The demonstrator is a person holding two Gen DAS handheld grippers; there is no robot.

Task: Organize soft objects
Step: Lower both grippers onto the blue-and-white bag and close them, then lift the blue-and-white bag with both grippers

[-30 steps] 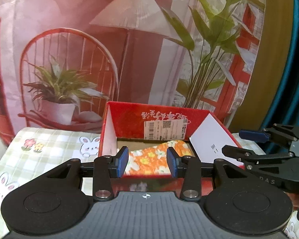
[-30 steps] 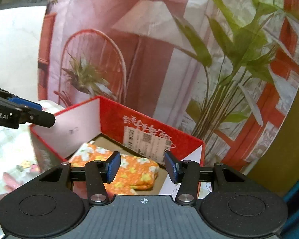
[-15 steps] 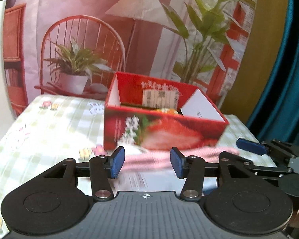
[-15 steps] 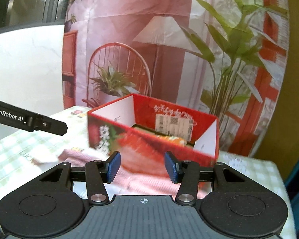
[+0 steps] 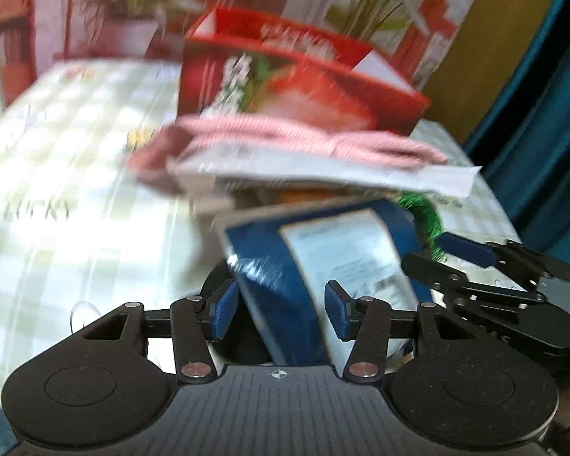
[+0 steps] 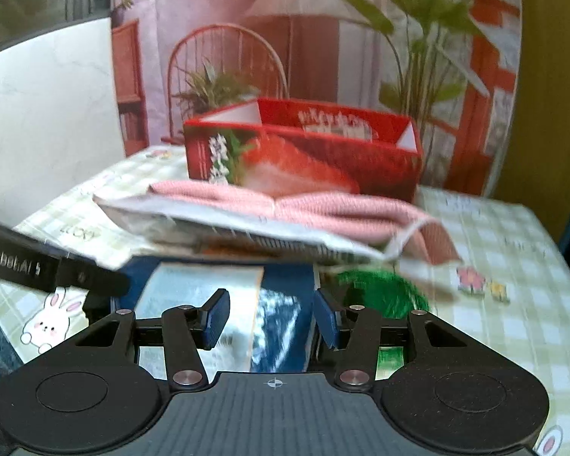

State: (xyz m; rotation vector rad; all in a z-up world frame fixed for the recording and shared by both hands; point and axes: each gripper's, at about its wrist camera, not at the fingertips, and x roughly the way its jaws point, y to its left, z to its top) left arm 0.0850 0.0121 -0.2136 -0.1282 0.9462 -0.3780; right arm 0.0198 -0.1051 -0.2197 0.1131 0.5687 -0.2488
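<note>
A red strawberry-print box [image 5: 285, 87] [image 6: 304, 159] stands at the back of the checked table. In front of it a pink knitted cloth [image 5: 292, 140] [image 6: 315, 209] lies on a white-grey packet [image 5: 323, 174] [image 6: 224, 228]. A blue packet with a white label [image 5: 323, 266] [image 6: 209, 304] and a green fluffy thing [image 5: 421, 212] [image 6: 376, 292] lie nearer. My left gripper [image 5: 279, 309] is open and empty, just before the blue packet. My right gripper [image 6: 271, 319] is open and empty over the blue packet. The box's inside is hidden.
A checked tablecloth with rabbits [image 6: 513, 266] [image 5: 57, 190] covers the table. A printed backdrop [image 6: 285, 38] hangs behind the box. A teal curtain [image 5: 551, 95] is at the right. The right gripper shows in the left wrist view [image 5: 513, 266]; the left one in the right wrist view [image 6: 38, 266].
Both grippers have pulled back from over the box and dropped low to the near pile. The orange floral cloth in the box is out of sight now. Both views are blurred by motion.
</note>
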